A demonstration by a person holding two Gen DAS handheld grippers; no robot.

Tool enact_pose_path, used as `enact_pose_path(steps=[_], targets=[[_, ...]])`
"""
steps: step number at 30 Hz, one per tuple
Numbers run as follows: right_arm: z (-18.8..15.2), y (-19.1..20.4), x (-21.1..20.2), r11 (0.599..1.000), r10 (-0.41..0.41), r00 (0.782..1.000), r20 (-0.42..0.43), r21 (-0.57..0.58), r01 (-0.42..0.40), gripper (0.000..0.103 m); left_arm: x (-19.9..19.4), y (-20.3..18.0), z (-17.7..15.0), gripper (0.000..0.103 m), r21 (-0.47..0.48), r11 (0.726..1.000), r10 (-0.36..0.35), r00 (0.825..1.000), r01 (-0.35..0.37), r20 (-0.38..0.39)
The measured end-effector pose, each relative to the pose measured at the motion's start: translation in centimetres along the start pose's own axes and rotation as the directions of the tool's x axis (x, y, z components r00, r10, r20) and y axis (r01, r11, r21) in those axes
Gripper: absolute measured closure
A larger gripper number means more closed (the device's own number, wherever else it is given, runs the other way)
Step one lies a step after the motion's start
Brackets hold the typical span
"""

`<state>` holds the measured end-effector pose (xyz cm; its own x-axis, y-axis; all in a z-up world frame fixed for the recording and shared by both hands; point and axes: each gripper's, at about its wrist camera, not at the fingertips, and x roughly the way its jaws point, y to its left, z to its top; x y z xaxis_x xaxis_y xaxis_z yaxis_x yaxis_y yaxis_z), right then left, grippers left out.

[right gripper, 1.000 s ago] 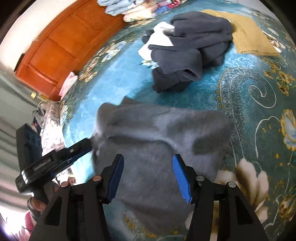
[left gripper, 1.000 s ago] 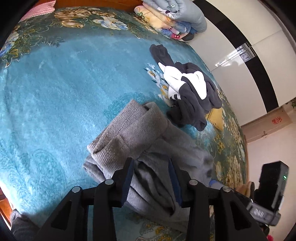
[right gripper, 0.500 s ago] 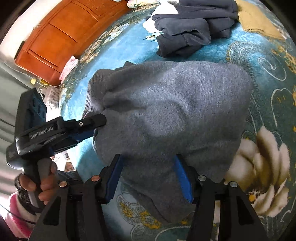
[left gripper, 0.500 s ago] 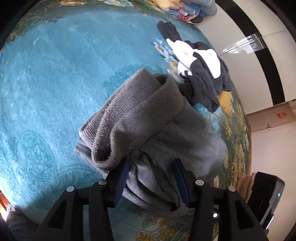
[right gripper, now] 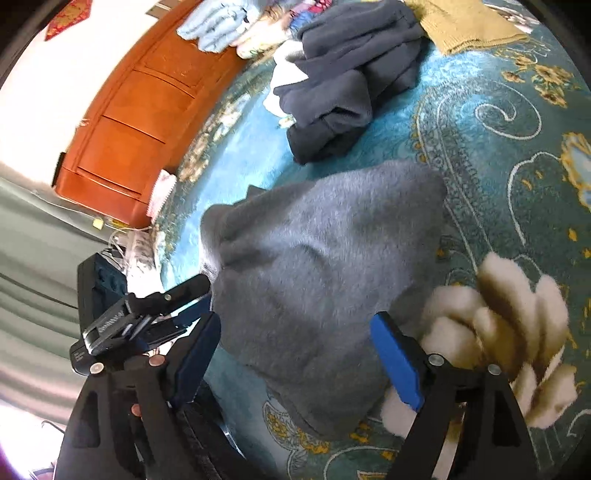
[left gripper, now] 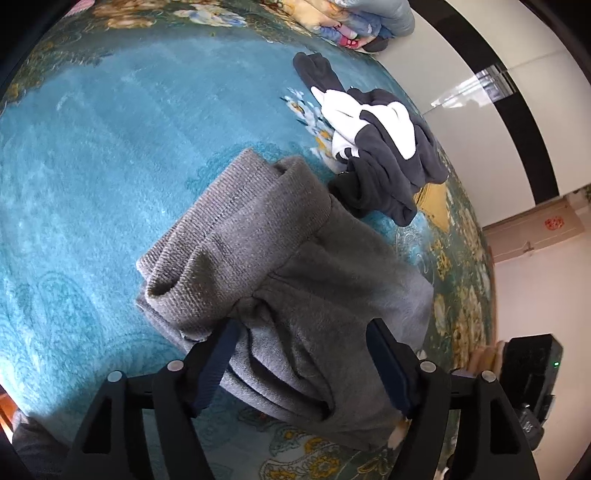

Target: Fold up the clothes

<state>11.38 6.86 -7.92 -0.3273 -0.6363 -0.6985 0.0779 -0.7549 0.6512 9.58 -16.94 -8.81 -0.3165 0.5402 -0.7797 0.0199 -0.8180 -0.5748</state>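
Note:
A folded grey sweater (left gripper: 280, 258) lies on the teal floral bedspread (left gripper: 92, 155), its ribbed hem on top. My left gripper (left gripper: 303, 354) hovers over the sweater's near edge; its jaws are opening, with grey cloth between them and the pads off it. In the right wrist view the same grey sweater (right gripper: 325, 266) lies below my right gripper (right gripper: 295, 354), whose jaws are also opening wide, astride the near edge without pressing it. The left gripper (right gripper: 159, 314) shows at the left of that view.
A crumpled dark grey and white garment (left gripper: 384, 147) lies just beyond the sweater. A mustard garment (right gripper: 465, 26) sits further right. Folded bedding (left gripper: 354, 18) is stacked at the far end by an orange wooden headboard (right gripper: 129, 122). A white wall borders the bed's right side.
Both grippers' jaws have spread apart and let go of the grey sweater, which now lies folded on the bed. The right gripper has sunk a little toward it.

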Motion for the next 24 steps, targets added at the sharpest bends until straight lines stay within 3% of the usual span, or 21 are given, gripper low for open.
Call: enact_pose_path(steps=[2, 3, 5, 7, 8, 10, 14, 16, 20, 23, 24], targets=[[-0.1, -0.1, -0.4, 1.0, 0.006, 1.0, 0.021, -0.021, -0.006, 0.015, -0.3, -0.3, -0.1, 0.026, 0.018, 1.0, 0.016, 1.0, -0.016, 0.008], [-0.2, -0.1, -0.6, 0.999, 0.01, 1.0, 0.027, -0.031, -0.009, 0.007, -0.5, -0.4, -0.1, 0.026, 0.027, 0.999, 0.024, 1.0, -0.025, 0.013], [-0.2, -0.2, -0.5, 0.999, 0.026, 0.999, 0.022, -0.042, -0.025, 0.006, -1.2, -0.8, -0.1, 0.026, 0.058, 0.998, 0.026, 0.999, -0.028, 0.035], [-0.2, -0.5, -0.6, 0.998, 0.055, 0.998, 0.012, -0.04, -0.055, 0.006, -2.0, -0.9, 0.1, 0.012, 0.079, 0.997, -0.022, 0.999, 0.019, 0.03], [-0.2, -0.7, -0.8, 0.997, 0.065, 0.998, 0.015, -0.034, -0.064, 0.006, -2.3, -0.8, 0.3, 0.0, 0.083, 0.995, -0.053, 0.998, 0.051, 0.021], [-0.2, -1.4, -1.4, 0.997, 0.07, 0.997, 0.04, -0.022, -0.069, 0.005, -3.2, -0.4, 0.9, 0.0, 0.079, 0.992, -0.098, 0.995, 0.097, 0.009], [-0.2, -3.0, -2.8, 0.998, 0.059, 0.994, 0.092, 0.001, -0.059, 0.004, -4.7, 1.1, 2.5, 0.0, 0.085, 0.994, -0.072, 0.997, 0.069, 0.027], [-0.2, -3.9, -2.9, 0.999, 0.047, 0.996, 0.076, 0.023, -0.049, 0.003, -5.1, 2.1, 3.5, 0.0, 0.079, 0.995, -0.055, 0.998, 0.052, 0.035], [-0.5, -5.5, -2.4, 0.995, 0.044, 0.999, 0.01, 0.089, -0.044, 0.003, -3.9, 5.9, 5.6, 0.0, -0.02, 1.0, 0.005, 1.0, -0.005, -0.008], [-0.8, -6.2, -1.5, 0.99, 0.063, 0.998, -0.025, 0.128, -0.059, 0.003, -2.2, 8.5, 6.0, 0.002, -0.094, 0.996, -0.011, 0.998, 0.005, -0.057], [-0.8, -6.2, -1.3, 0.99, 0.062, 0.998, -0.031, 0.127, -0.058, 0.003, -1.7, 9.2, 6.0, 0.007, -0.112, 0.994, -0.024, 0.997, 0.017, -0.069]])
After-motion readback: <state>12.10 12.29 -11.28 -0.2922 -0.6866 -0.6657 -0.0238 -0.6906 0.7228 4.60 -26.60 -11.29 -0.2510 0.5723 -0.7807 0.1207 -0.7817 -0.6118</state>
